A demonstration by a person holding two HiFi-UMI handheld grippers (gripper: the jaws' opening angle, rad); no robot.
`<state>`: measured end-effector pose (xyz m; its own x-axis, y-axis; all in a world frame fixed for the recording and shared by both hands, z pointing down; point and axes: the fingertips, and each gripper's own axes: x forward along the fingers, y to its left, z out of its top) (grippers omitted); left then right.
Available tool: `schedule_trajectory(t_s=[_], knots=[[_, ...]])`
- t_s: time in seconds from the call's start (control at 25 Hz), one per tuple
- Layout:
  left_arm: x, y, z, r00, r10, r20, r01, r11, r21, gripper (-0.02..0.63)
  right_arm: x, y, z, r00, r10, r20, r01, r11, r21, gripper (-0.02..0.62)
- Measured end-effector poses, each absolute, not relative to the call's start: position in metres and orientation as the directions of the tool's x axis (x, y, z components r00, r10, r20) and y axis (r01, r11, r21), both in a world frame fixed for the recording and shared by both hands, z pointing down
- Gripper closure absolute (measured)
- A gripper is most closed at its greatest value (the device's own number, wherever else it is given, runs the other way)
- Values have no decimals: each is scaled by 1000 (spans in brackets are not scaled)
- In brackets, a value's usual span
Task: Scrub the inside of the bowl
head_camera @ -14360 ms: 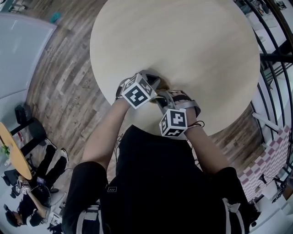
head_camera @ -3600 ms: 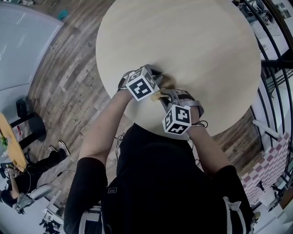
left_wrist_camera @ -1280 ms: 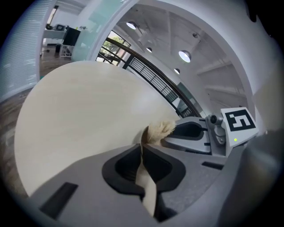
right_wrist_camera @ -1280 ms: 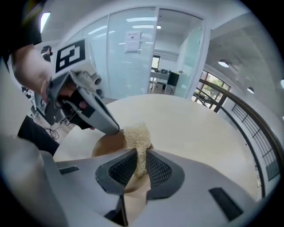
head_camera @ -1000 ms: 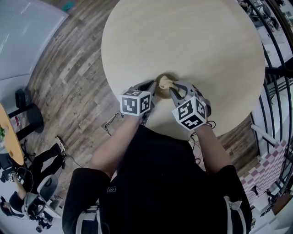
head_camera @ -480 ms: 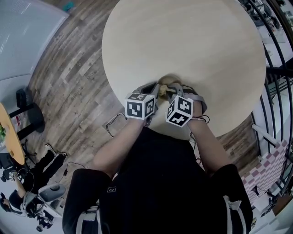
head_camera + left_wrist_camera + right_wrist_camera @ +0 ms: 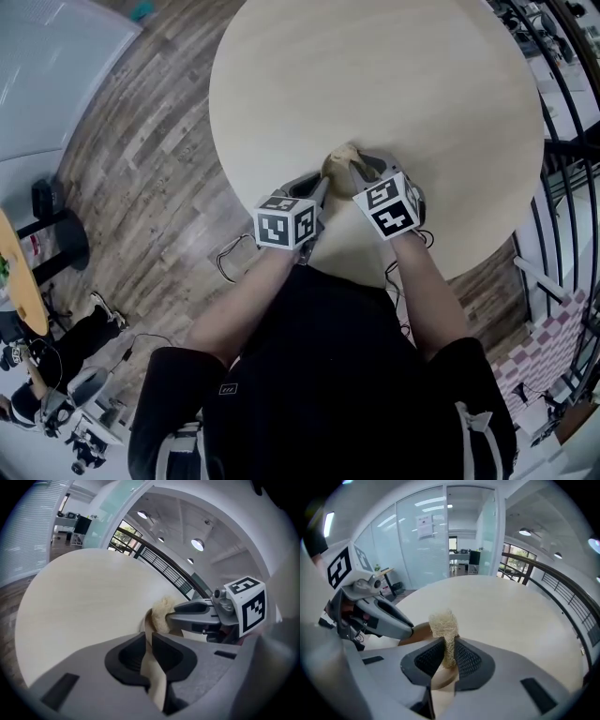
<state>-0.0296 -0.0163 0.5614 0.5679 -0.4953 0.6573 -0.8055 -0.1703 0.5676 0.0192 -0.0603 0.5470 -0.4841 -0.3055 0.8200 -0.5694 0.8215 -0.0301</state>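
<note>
Forearms side by side, both tilted down: left gripper (image 7: 146, 638), jaws just opening, still pinches the bowl's rim (image 7: 155, 686); right gripper (image 7: 449, 645) clamps a scrubber (image 7: 443, 620).

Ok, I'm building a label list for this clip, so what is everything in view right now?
table: one, pale wood, round, fills the upper head view
wooden bowl: one, tan-brown, over the table's near part, between the two grippers
loofah scrubber: one, pale straw, just above the bowl
floor: grey-brown wood planks, around the table
railing: one, black, right of the table
side table: one, yellow top, far left edge
glass partitions: pale, beyond the table
left gripper: one, grey, on the bowl's rim, jaws have just been opening with the rim between them
right gripper: one, grey, shut on the scrubber
</note>
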Motion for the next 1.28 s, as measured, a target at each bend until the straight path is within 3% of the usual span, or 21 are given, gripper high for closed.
schedule_trajectory(t_s=[0.2,0.4,0.52,0.64,0.84,0.96,1.08,1.28], knots=[[-29,-17,561,561,-494,664,-809,-159,565,569,29,-60,515,-500,-365,785,-574,819,15,522],[-29,-16,563,559,-484,673,-815,-171,554,569,23,-21,552,-402,-157,902,-368,930,-3,522],[-23,-13,562,565,-475,674,-813,-182,553,569,18,-25,572,-359,-158,920,-353,935,23,522],[-23,-11,561,557,-480,677,-818,-175,549,560,14,-40,572,-376,-189,907,-415,910,17,522],[-29,-12,563,565,-491,663,-797,-119,592,555,18,-67,554,-548,-258,796,-646,735,-207,522],[-32,-15,561,559,-496,665,-794,-90,601,557,28,-74,532,-585,-319,745,-684,689,-242,522],[-34,-17,561,556,-495,668,-797,-88,598,557,31,-60,521,-557,-276,783,-604,781,-155,522],[-26,-13,562,567,-478,671,-796,-110,595,558,25,-32,557,-340,-168,925,-323,945,53,522]])
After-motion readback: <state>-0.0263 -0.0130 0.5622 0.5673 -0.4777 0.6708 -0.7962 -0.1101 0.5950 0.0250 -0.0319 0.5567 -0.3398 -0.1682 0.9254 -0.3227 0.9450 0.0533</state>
